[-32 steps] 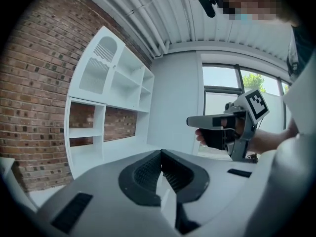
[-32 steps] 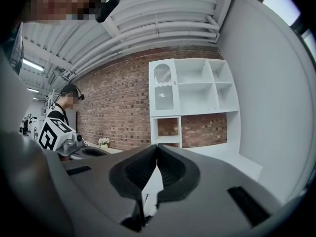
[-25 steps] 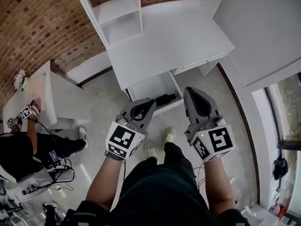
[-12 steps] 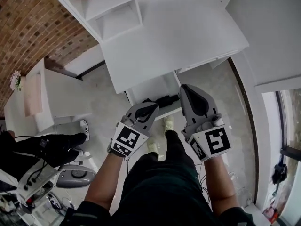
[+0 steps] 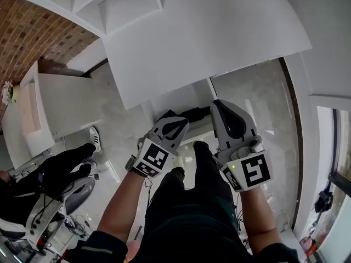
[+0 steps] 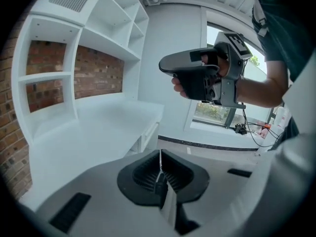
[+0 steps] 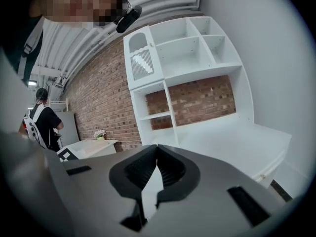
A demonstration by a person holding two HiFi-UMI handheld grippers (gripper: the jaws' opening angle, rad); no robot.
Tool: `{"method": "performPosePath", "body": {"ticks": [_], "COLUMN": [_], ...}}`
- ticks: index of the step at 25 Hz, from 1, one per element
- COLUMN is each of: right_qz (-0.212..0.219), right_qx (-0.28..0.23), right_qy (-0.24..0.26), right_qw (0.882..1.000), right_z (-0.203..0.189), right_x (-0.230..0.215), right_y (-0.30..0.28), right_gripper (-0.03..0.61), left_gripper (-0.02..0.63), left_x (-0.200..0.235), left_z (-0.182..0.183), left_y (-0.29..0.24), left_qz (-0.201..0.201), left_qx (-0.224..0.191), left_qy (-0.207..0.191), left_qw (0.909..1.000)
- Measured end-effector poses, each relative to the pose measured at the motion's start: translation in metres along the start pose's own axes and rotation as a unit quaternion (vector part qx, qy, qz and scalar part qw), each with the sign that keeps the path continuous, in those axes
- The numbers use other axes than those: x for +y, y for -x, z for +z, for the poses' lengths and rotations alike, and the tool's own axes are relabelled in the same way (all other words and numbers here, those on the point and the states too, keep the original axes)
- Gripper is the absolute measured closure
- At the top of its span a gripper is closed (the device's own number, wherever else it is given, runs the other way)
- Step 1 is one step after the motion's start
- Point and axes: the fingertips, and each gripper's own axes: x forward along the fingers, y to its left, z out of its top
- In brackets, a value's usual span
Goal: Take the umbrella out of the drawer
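A white drawer [image 5: 176,98] stands pulled out from under the white desk [image 5: 203,37]. In it lies a black umbrella [image 5: 192,113], partly hidden behind my left gripper [image 5: 181,123]. That gripper hangs just in front of the drawer, jaws shut with nothing between them [image 6: 159,154]. My right gripper [image 5: 220,107] is held beside it, over the drawer's right end, and is also shut and empty [image 7: 157,149]. In the left gripper view the right gripper [image 6: 197,75] shows up high, with the desk edge [image 6: 148,127] below it.
White shelves [image 5: 123,4] stand on the desk against a brick wall [image 5: 38,34]. A low white side table [image 5: 52,106] is at the left, and a seated person in black [image 5: 55,174] beside it. My own legs [image 5: 189,201] are below the grippers. A window [image 5: 340,163] is at the right.
Both grippers have sunk and come closer to the open drawer. The desk now fills more of the head view, and the umbrella is more covered by the left gripper.
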Motion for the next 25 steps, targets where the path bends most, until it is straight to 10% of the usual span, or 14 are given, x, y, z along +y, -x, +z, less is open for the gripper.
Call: {"method": "performPosePath", "body": {"ticks": [11,25], "right_qz": [-0.020,-0.038], "right_qx": [0.049,0.042], "right_qy": [-0.019,-0.040], "right_qw": [0.998,0.998], "right_z": [-0.061,-0.092], "right_x": [-0.049,-0.070], "right_y": [-0.019,-0.007], "right_gripper": [0.574,0.574], "left_gripper": [0.597,0.430], "left_x": [0.010,0.005], "left_z": [-0.083,-0.181], "left_y": [-0.082,-0.134], "left_qz": [-0.073,-0.094], "left_qx": [0.106,0.204], "left_qy": [-0.019,-0.058], "left_qw": [0.9915,0.9727]}}
